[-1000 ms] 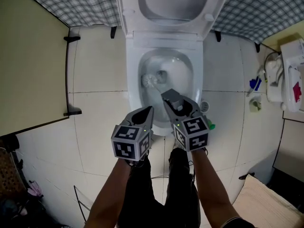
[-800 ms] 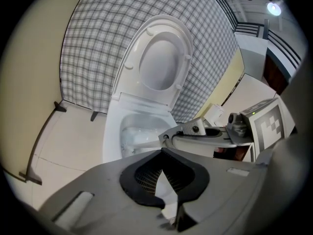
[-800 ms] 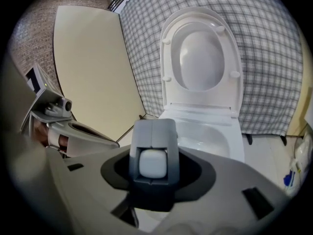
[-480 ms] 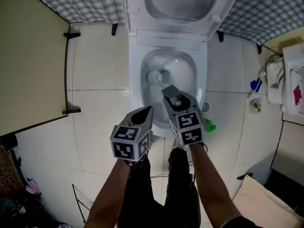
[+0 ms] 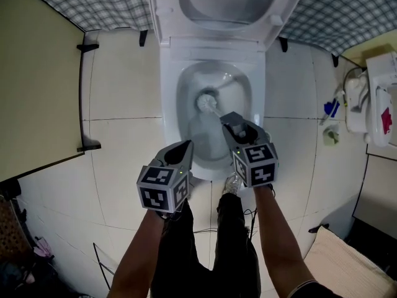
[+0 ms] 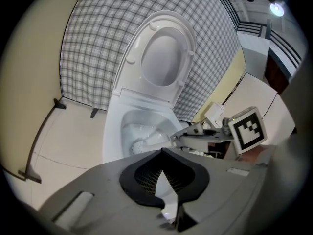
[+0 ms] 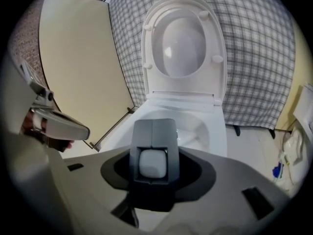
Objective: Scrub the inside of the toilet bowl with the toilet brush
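My right gripper point(image 5: 234, 124) has its jaws closed on the handle of the toilet brush point(image 5: 208, 101). In the right gripper view the pale butt of that handle point(image 7: 152, 163) sits squarely between them, pressed from both sides. My left gripper point(image 5: 185, 146) hangs at about 8 o'clock from the right one, over the front lip of the toilet bowl point(image 5: 186, 113). Its jaws are drawn together at the tips with nothing in them, so it has no part in the work here.

In the head view the brush shaft runs from my right jaws toward 11 o'clock and down into the bowl. The bristle head lies low in the basin, close to the middle and a touch toward 11 o'clock, at or beside the drain opening. The left gripper view shows the same head point(image 6: 142, 145) down in the basin, at 9 o'clock from my right gripper point(image 6: 178, 136). The lid point(image 5: 223, 2) stands raised at 12 o'clock, out of the way.

I judge the scrubbing to be under way: the brush is gripped, in the bowl and at the bottom. The porcelain looks evenly white, so I cannot say which parts have been covered. I would count the side walls all round, from 12 o'clock back to 12, and the band under the rim as left to do, then lifting the brush out.
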Action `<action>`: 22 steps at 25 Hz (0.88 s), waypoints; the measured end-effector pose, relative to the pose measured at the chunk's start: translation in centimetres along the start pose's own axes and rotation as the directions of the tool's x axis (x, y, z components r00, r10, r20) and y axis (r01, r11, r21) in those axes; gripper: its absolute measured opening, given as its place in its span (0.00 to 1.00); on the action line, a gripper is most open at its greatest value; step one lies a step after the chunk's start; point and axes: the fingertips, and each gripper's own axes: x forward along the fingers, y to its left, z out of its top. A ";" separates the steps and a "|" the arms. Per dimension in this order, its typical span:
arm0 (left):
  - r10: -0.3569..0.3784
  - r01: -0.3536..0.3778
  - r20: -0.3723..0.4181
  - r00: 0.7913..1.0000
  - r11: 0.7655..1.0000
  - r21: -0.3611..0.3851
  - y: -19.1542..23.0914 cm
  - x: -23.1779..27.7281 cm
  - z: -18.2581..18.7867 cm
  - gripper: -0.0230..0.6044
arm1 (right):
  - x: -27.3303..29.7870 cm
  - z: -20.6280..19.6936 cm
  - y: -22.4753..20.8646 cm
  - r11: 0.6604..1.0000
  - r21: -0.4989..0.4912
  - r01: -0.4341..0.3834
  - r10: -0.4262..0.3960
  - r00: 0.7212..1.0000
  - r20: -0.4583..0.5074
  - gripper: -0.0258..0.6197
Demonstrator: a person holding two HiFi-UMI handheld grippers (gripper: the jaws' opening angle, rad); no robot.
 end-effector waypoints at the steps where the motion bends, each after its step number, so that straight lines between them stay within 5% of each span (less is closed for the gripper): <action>1: 0.002 -0.002 -0.004 1.000 1.000 0.000 0.0 -0.1 -0.1 0.05 | -1.4 0.2 0.3 1.000 0.005 -0.010 0.010 1.000 0.012 0.35; 8: 0.008 -0.008 0.001 1.000 1.000 0.003 -0.9 -0.8 0.7 0.05 | -6.4 2.1 4.0 0.996 -0.031 -0.090 0.092 0.993 0.070 0.35; 17: 0.008 -0.008 0.006 1.000 1.000 -0.013 -1.1 -1.0 0.6 0.05 | -1.0 4.5 5.5 0.989 -0.094 -0.113 0.119 0.991 0.064 0.35; 22: 0.007 -0.007 0.019 1.000 1.000 -0.019 -0.5 -0.7 1.1 0.05 | 1.1 3.8 3.7 0.993 -0.106 -0.051 0.057 0.997 0.047 0.35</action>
